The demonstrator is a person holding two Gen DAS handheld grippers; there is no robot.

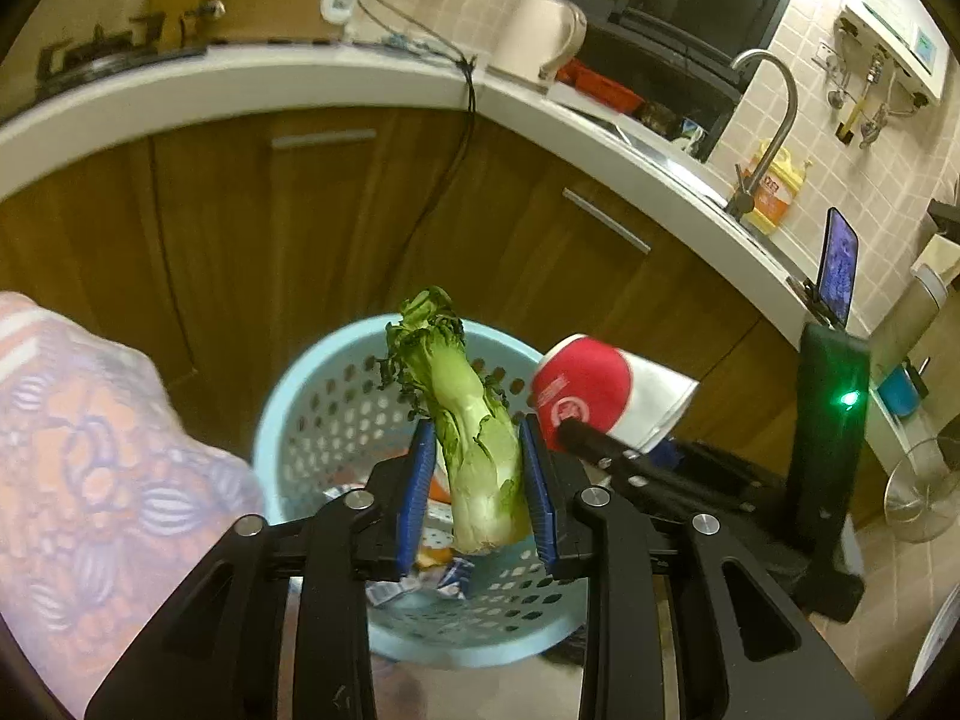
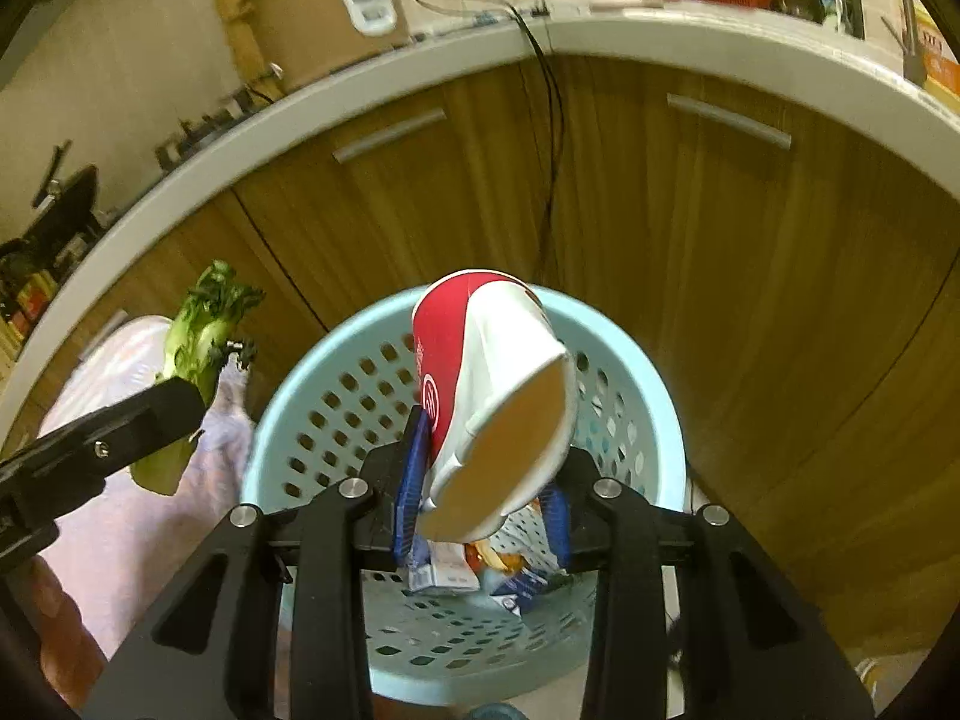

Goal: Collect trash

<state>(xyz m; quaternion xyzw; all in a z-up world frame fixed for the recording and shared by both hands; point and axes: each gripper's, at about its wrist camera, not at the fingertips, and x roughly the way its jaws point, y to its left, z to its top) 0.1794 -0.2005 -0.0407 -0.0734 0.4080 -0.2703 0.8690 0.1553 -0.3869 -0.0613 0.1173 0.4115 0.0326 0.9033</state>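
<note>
A head of green bok choy (image 1: 474,438) stands upright between the blue pads of my left gripper (image 1: 477,426), which is shut on it over a light blue perforated basket (image 1: 288,396). My right gripper (image 2: 495,438) is shut on a squashed red and white paper cup (image 2: 492,408), held over the same basket (image 2: 288,420). Wrappers and packets (image 2: 456,570) lie at the basket's bottom. In the left wrist view the cup (image 1: 588,384) hangs just right of the bok choy. From the right wrist the bok choy (image 2: 198,336) appears at the left, outside the basket rim.
Brown wooden cabinet doors (image 1: 336,222) under a white counter (image 1: 240,84) stand behind the basket, with a black cable (image 1: 468,120) hanging down. A person's patterned sleeve (image 1: 90,450) fills the left. A faucet (image 1: 774,120), kettle (image 1: 540,36) and phone (image 1: 840,270) are along the counter.
</note>
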